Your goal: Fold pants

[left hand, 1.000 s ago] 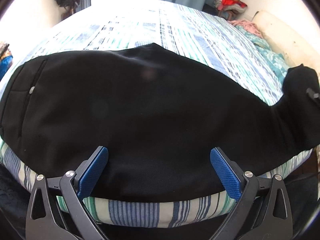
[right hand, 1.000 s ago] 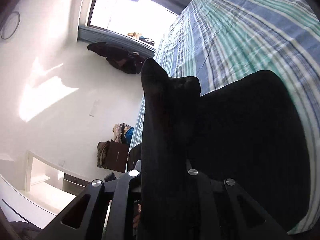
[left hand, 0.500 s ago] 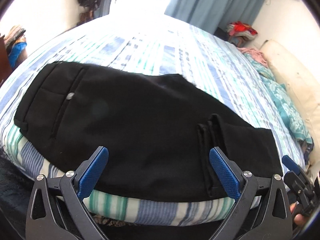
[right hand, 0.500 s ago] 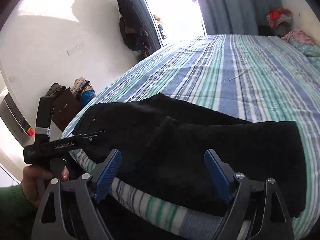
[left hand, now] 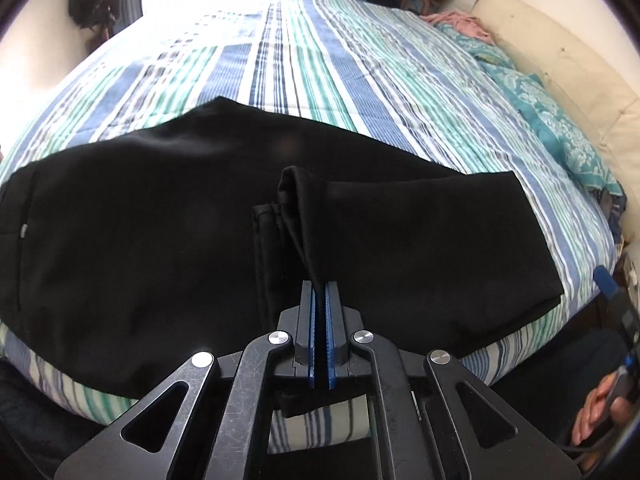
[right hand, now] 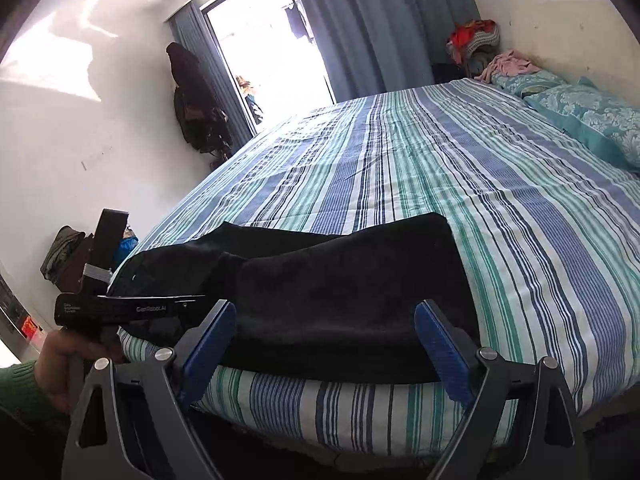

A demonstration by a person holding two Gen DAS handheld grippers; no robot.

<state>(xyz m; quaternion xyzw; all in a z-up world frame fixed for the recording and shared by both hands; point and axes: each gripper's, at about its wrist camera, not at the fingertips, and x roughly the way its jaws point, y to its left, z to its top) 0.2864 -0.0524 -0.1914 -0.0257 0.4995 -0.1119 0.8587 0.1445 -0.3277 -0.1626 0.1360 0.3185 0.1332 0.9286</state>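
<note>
The black pants (left hand: 160, 240) lie along the near edge of the bed (left hand: 360, 80), with the leg end already turned back over the middle, waistband to my left. My left gripper (left hand: 320, 320) has its fingers pressed together on the hem of that turned-back layer. I think I should carry it low and flat toward the waistband, so no crease forms. My right gripper (right hand: 324, 344) waits with fingers spread before the folded end, holding nothing.
</note>
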